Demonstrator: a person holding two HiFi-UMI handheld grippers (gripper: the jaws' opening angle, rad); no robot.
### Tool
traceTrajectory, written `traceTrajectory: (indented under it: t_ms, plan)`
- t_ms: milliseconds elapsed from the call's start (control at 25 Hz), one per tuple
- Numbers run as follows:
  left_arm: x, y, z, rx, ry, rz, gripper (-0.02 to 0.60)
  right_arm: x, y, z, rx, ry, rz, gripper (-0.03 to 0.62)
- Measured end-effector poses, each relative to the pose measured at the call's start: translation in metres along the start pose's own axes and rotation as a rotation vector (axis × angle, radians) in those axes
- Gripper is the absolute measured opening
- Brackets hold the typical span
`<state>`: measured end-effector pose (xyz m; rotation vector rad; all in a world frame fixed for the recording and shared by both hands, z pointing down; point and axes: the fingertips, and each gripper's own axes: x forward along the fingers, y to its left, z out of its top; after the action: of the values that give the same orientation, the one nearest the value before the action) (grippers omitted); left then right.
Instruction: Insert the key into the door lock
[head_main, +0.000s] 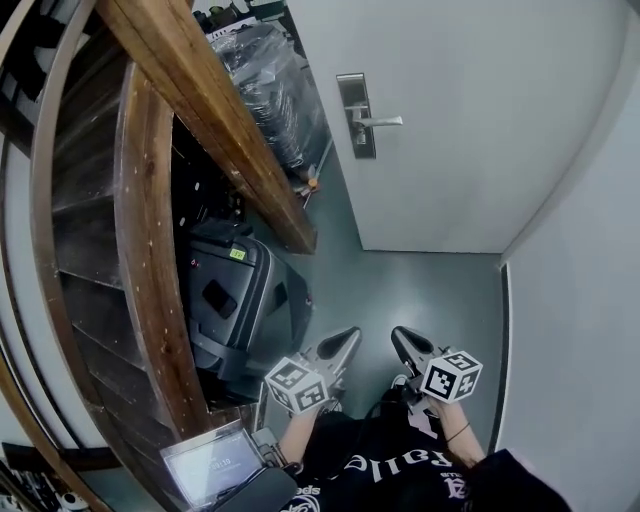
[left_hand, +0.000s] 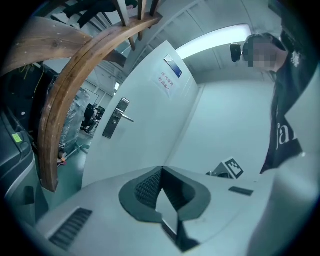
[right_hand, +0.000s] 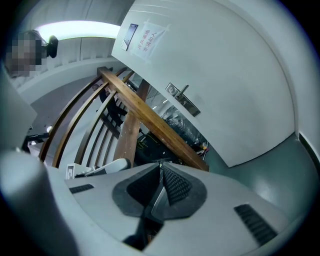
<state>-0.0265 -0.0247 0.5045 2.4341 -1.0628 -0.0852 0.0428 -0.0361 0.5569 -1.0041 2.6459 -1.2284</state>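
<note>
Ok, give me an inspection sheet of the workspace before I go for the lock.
Surface: smooth grey-green floor.
Job's things: white door with silver lever handle on a silver lock plate; no key seen in any view.
Clutter: dark grey machine and plastic-wrapped stack beside the brown wooden stair rail; small grey screen at lower left.
Grippers: left gripper and right gripper both shut, empty, held low, well short of the door.
Cables: nothing clearly seen.
Surroundings: white wall on the right.

silver door lock (head_main: 353, 100), upright plate, white door (head_main: 460, 130)
</note>
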Motion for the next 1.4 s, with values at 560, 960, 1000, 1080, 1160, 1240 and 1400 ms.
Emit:
traceTrajectory:
  t_ms: [560,960,1000,1080,1160,1240,1400]
  plan:
    - [-0.177,0.047,-0.007,0.094,0.097,-0.143,0.005,0.069,0.138,-0.102,0.014,-0.123,-0.088,0.032]
    - [-0.224,0.015,-0.022,0.073,0.107,-0.337,0.005,0.036,0.196,-0.158,-0.038,-0.166,-0.226,0.032]
    - [-0.227,0.012,-0.024,0.075,0.109,-0.345,0.005,0.032,0.197,-0.160,-0.037,-0.169,-0.235,0.032]
    - [-0.230,0.009,-0.025,0.081,0.110,-0.349,0.005,0.027,0.200,-0.161,-0.043,-0.176,-0.246,0.032]
    - [-0.232,0.008,-0.024,0.083,0.103,-0.346,0.005,0.021,0.203,-0.161,-0.051,-0.187,-0.248,0.032]
    - [-0.232,0.004,-0.023,0.083,0.090,-0.338,0.005,0.012,0.204,-0.162,-0.056,-0.193,-0.250,0.032]
    - [-0.227,-0.012,-0.027,0.081,0.071,-0.308,0.005,-0.016,0.201,-0.165,-0.062,-0.185,-0.247,0.032]
